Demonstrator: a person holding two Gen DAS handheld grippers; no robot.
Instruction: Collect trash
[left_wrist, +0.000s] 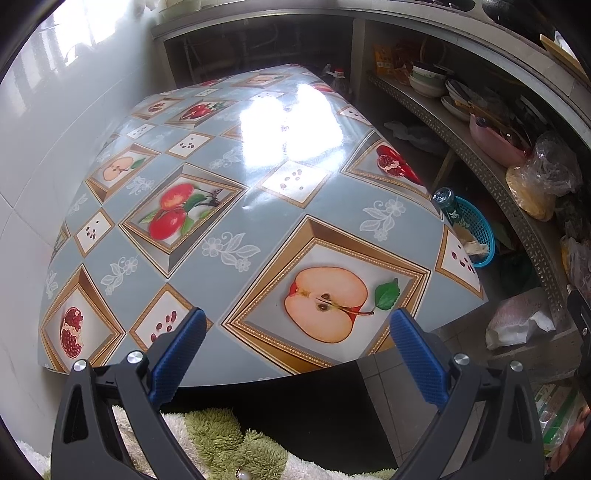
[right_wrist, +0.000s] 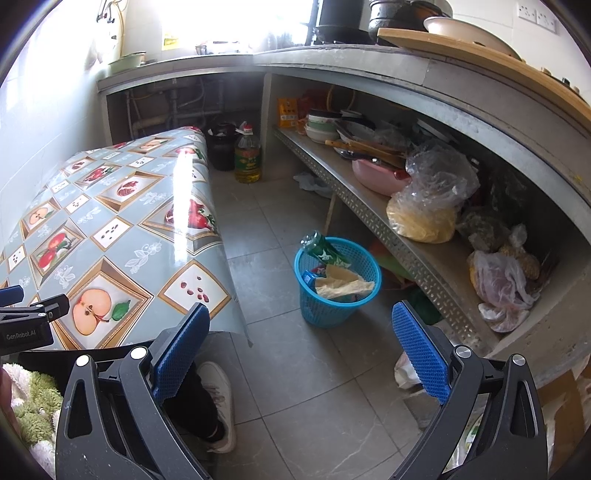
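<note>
Fruit-print table (left_wrist: 258, 206) bare — blue basket (right_wrist: 338, 295) holds trash on grey floor (right_wrist: 295, 369).

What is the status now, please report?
Left gripper and right gripper open, empty. Blue basket on floor holds green bottle and wrappers. Table bare; nothing in the way.

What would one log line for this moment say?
left gripper: open, empty, over table | right gripper: open, empty, facing blue basket | basket: on floor, holds green bottle, crumpled paper
</note>
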